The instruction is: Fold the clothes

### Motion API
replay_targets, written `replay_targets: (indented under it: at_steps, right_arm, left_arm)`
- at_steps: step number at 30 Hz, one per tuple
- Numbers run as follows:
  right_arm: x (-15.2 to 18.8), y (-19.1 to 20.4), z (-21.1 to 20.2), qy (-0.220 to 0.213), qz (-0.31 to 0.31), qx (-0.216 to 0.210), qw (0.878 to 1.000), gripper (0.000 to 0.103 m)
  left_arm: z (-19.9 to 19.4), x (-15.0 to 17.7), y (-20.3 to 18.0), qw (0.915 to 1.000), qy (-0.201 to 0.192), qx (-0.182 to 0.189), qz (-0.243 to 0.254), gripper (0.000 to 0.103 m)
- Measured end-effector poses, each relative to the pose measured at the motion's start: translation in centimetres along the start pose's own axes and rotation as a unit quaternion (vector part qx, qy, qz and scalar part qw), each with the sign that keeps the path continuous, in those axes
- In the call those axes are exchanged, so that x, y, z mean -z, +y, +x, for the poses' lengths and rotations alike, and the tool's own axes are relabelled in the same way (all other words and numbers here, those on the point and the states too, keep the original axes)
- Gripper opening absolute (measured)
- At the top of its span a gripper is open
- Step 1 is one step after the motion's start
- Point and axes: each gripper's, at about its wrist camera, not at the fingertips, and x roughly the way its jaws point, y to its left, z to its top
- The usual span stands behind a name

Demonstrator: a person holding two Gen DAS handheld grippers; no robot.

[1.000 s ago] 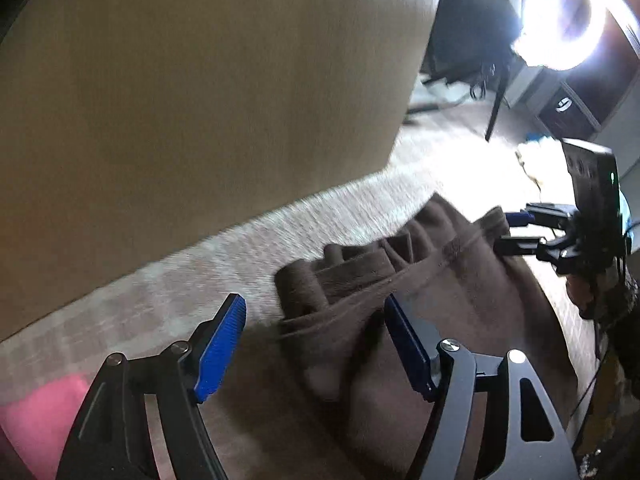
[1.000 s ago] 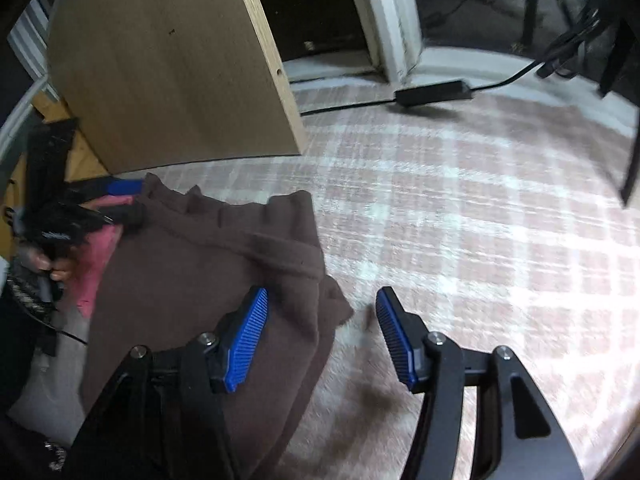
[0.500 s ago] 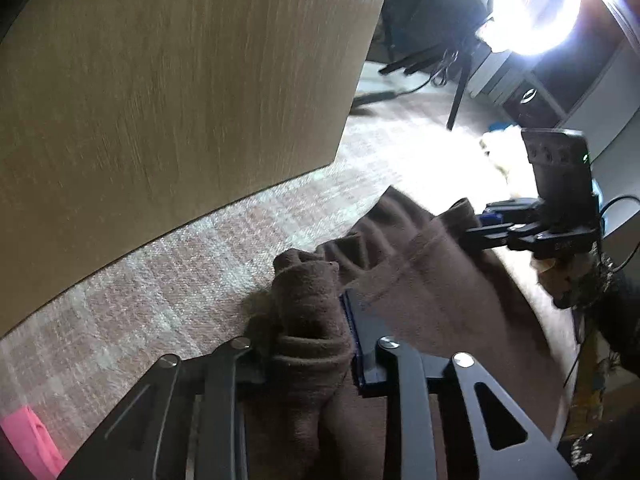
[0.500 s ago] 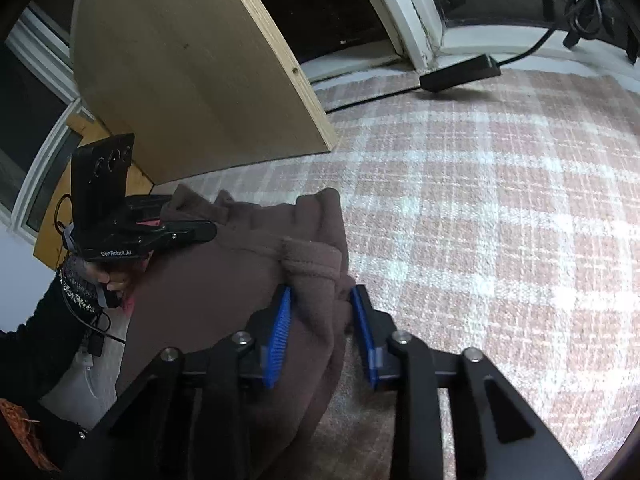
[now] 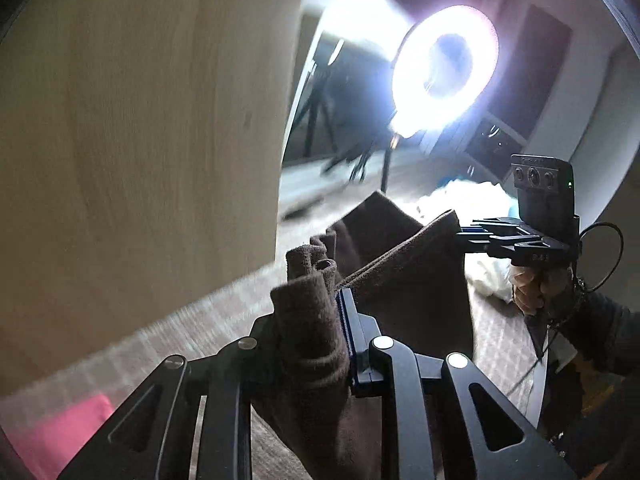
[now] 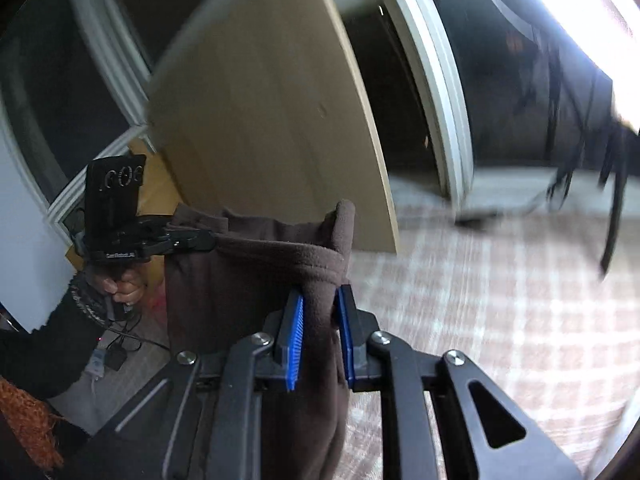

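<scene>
We have the brown fleece garment (image 5: 400, 280) lifted off the plaid carpet (image 6: 500, 300) and stretched between our two grippers, its top hem running nearly taut from one to the other while the rest hangs below. The left gripper (image 5: 320, 332) has its jaws closing, clamped on a bunched corner of the hem; the fleece swells up between the pads and hides one of them. The right gripper (image 6: 318, 336) is also closing its jaws on the opposite corner, the blue pads (image 6: 294, 344) pressing a thick fold of cloth from both sides. A tall wooden panel (image 5: 140, 140) stands just behind the garment, and a ring light (image 5: 444, 68) glares beyond it.

We judge this as the lift-and-spread step: the piece is held up by two corners so it can hang straight. Next we would need to keep both grips firm, let the wrinkles drop out, and lower it flat onto the carpet clear of the panel before making the first fold.
</scene>
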Motion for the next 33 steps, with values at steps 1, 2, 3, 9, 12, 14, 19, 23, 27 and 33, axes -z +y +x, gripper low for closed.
replay_targets:
  at_steps: [1, 2, 3, 9, 12, 14, 19, 23, 27, 33]
  right_arm:
    - [-0.9, 1.2, -1.2, -0.017, -0.015, 0.006, 1.000, 0.016]
    - [-1.6, 2.2, -2.4, -0.035, -0.029, 0.014, 0.999, 0.016]
    - [-2.3, 3.3, -3.7, -0.052, -0.044, 0.021, 0.997, 0.016]
    - [1.9, 8.8, -8.3, -0.043, -0.116, 0.070, 0.990, 0.020]
    - [10.2, 8.4, -8.7, 0.065, -0.071, 0.100, 0.990, 0.037]
    - [15.8, 7.2, -10.4, 0.107, -0.003, 0.114, 0.988, 0.037]
    - [20.1, 4.9, -13.1, 0.075, 0.156, 0.071, 0.982, 0.037]
    - [19.9, 4.7, -9.8, 0.094, 0.168, 0.069, 0.979, 0.037]
    - [20.9, 4.4, -6.8, 0.109, 0.186, 0.050, 0.975, 0.037]
    - [21.6, 3.9, -2.9, 0.125, 0.178, 0.048, 0.975, 0.037]
  left_arm:
    - [-1.4, -0.7, -0.7, 0.9999, -0.014, -0.003, 0.009, 0.020]
    - [-2.9, -1.3, -1.6, 0.9994, -0.030, -0.007, 0.018, 0.020]
    - [-4.3, -1.4, -2.9, 0.9985, -0.041, -0.014, 0.034, 0.020]
    - [-7.5, 4.1, -9.9, 0.9946, -0.011, -0.036, 0.097, 0.023]
    - [-6.3, 13.1, -11.8, 0.9922, 0.096, -0.033, 0.073, 0.026]
    - [-5.6, 19.4, -11.2, 0.9830, 0.181, -0.026, 0.010, 0.026]
    - [-6.0, 23.2, -8.4, 0.9751, 0.195, -0.037, -0.099, 0.022]
    - [-4.5, 22.2, -7.1, 0.9799, 0.157, -0.015, -0.122, 0.022]
    - [-1.9, 22.4, -6.1, 0.9799, 0.153, -0.009, -0.128, 0.022]
    - [0.7, 22.0, -4.0, 0.9817, 0.148, -0.020, -0.118, 0.022]
